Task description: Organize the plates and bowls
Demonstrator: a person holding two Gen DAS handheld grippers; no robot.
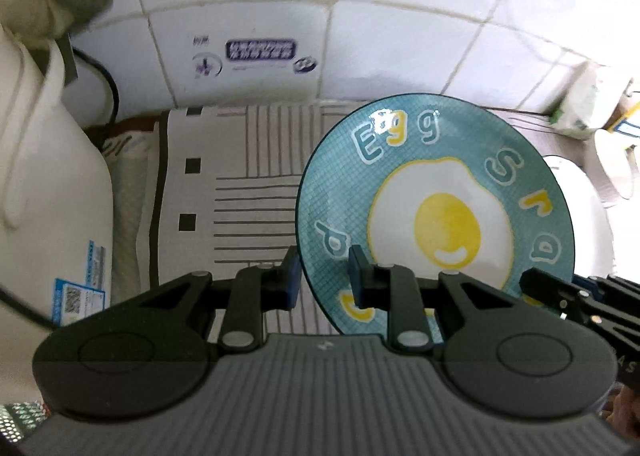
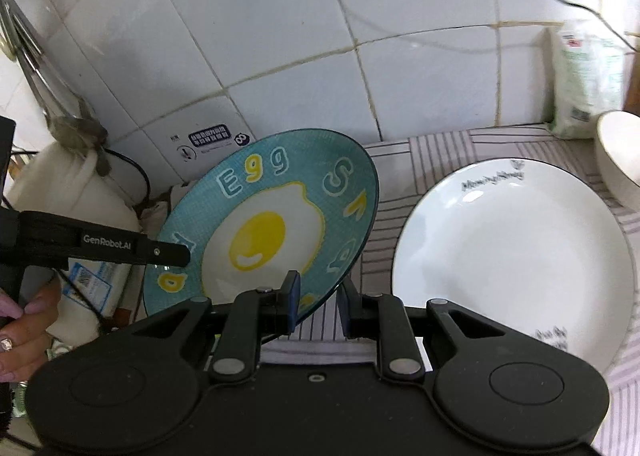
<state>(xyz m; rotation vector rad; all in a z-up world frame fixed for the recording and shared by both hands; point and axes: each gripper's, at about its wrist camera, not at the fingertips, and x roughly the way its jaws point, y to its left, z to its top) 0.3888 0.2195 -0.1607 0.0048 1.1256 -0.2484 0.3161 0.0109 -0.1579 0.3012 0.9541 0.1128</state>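
Note:
A teal plate with a fried egg and the word "Egg" painted on it hangs tilted above the striped cloth. My left gripper is shut on its lower left rim, one blue pad on either side. My right gripper is shut on the lower right rim of the same plate. The right gripper's fingers show at the plate's right edge in the left wrist view. In the right wrist view, the left gripper's fingers reach in over the plate's left side.
A large white plate lies on the cloth to the right, with a white bowl behind it. A white sack stands at the left, a green-and-white bag at the back right. The tiled wall is close behind. A hand holds the left gripper.

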